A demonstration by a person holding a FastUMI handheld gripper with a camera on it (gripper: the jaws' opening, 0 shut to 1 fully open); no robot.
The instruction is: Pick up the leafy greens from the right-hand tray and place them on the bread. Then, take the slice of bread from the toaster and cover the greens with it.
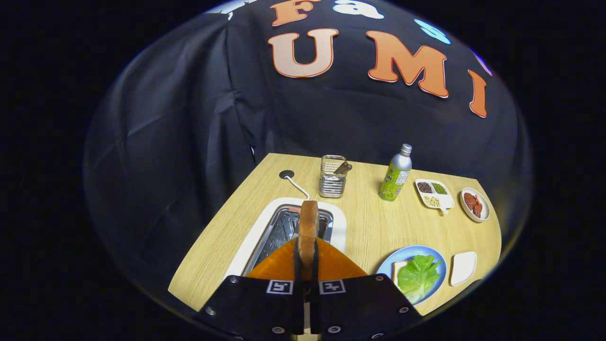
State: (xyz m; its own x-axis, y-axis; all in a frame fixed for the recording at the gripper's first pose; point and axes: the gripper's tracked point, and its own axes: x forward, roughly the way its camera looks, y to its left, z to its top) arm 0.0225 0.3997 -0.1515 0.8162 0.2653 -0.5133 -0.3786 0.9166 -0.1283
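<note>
Gripper view: gripper (307, 265) clamps bread slice (307, 227) upright above toaster (284, 227)

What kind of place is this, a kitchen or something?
Likely a mock kitchen in a recording booth: a wooden table with a toaster, a blue plate of greens, black cloth behind. The gripper holds a bread slice.
</note>
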